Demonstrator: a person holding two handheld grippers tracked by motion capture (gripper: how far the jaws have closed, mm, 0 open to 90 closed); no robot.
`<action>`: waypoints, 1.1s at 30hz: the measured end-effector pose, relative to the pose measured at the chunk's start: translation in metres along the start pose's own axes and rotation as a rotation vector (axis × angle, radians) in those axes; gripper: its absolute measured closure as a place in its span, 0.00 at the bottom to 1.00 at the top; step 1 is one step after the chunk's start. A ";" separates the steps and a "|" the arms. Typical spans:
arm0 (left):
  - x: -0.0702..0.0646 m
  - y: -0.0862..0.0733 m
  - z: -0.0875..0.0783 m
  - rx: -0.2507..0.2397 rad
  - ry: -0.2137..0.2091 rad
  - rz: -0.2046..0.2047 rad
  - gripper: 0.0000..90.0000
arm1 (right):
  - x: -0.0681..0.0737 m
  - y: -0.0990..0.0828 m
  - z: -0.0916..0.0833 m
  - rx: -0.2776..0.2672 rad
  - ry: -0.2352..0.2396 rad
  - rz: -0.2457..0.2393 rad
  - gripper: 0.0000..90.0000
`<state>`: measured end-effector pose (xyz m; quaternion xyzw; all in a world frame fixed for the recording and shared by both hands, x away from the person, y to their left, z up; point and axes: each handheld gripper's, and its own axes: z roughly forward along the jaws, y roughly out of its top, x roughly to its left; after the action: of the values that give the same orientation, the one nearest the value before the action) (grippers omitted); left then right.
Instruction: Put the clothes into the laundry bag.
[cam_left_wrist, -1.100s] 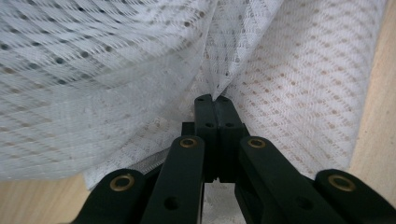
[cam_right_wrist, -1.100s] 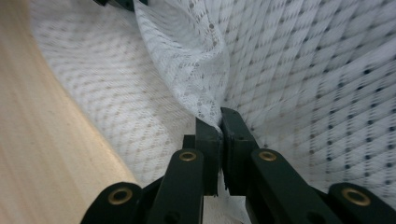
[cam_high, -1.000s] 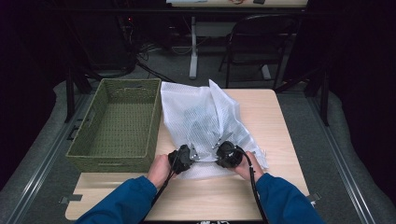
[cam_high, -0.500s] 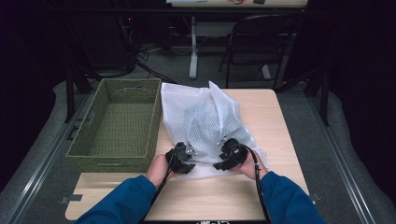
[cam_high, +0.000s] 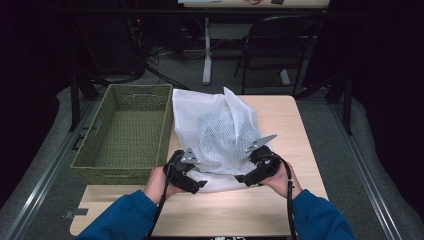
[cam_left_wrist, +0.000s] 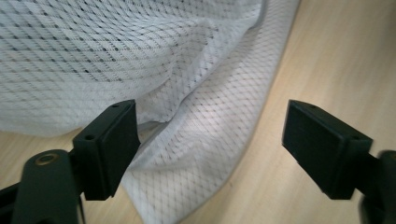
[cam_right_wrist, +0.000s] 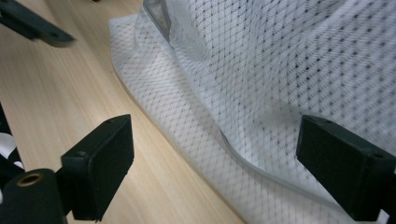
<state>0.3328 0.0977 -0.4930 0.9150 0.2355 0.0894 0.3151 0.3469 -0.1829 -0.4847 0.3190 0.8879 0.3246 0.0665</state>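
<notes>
Left tool (cam_high: 197, 185) and right tool (cam_high: 245, 179), jaws just opened wide, hover over the mesh bag (cam_high: 215, 132).

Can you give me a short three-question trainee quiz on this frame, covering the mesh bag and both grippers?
1. True or false: the left gripper is clamped on the white mesh bag.
2. What stands left of the bag on the table? A) green woven basket B) metal tray C) cardboard box
3. In the right gripper view, what lies under the right gripper?

Key:
1. False; its jaws stand open above the bag's edge, having just been opening.
2. A, the green woven basket.
3. The bag's near edge on the wooden table.
</notes>
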 end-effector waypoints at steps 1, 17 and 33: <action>-0.001 -0.001 -0.006 -0.010 0.002 -0.005 0.17 | 0.002 -0.002 -0.005 -0.009 -0.018 0.000 0.12; -0.024 -0.063 -0.086 -0.030 0.113 -0.072 0.13 | 0.026 -0.074 -0.080 -0.091 -0.140 0.100 0.09; -0.036 -0.122 -0.111 -0.096 0.167 -0.240 0.09 | 0.040 -0.151 -0.110 -0.092 -0.245 0.273 0.08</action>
<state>0.2214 0.2237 -0.4819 0.8534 0.3641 0.1379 0.3465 0.2003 -0.3058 -0.4885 0.4702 0.8060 0.3295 0.1438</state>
